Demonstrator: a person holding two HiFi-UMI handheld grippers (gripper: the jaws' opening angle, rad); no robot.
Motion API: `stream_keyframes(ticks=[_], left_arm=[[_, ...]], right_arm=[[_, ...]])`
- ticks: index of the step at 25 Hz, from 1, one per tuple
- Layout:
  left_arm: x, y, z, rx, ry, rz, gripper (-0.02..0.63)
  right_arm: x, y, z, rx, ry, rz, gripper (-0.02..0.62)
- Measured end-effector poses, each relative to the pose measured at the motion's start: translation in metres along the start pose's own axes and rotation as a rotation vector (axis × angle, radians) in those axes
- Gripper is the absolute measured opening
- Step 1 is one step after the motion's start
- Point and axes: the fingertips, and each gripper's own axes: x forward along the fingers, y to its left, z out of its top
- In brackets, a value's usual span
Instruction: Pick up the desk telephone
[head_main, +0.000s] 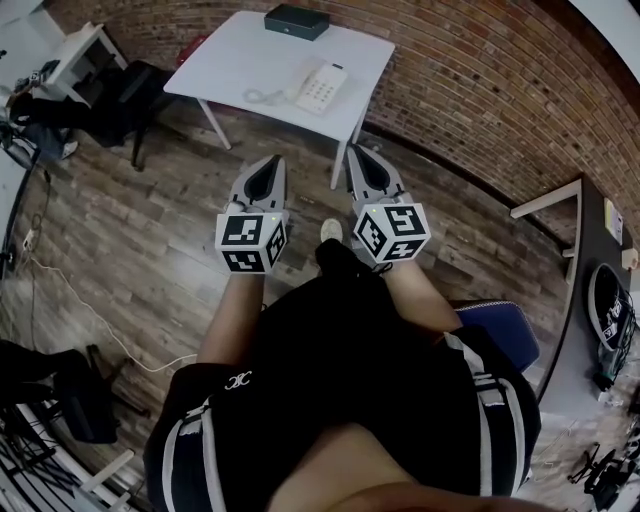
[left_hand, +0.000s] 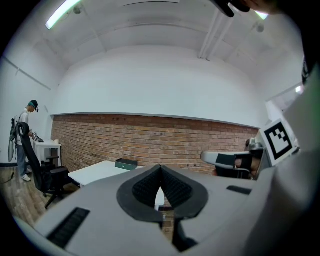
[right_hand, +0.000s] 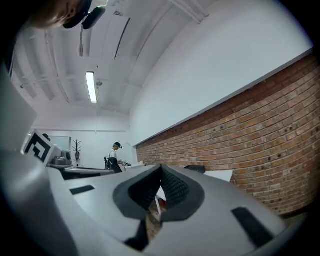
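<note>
The desk telephone (head_main: 318, 88) shows keys too small to read.

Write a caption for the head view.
Left tool and right tool, both shut, face the desk telephone on a white table.

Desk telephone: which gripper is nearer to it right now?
Right, narrowly. The right gripper hangs over the floor short of the desk telephone, slightly to its right; the left gripper hangs beside it, a bit farther off to the telephone's left. Neither touches it.
</note>
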Motion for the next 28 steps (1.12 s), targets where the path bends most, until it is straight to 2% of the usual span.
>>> stream_keyframes(ticks=[10,20,28], left_arm=[[0.049,0.037,0.0,0.003,0.012,0.016,0.002],[0.141,0.077,0.004,0.009,0.044,-0.014,0.002],[0.209,0.111,0.016,-0.011,0.077,0.001,0.002]], right_arm=[[0.061,-0.027,-0.014,0.019,0.017,0.014,-0.002],[0.151,-0.08,-0.02,0.052,0.029,-0.008,-0.002],[0.224,-0.117,-0.019,0.138,0.086,0.021,-0.002]])
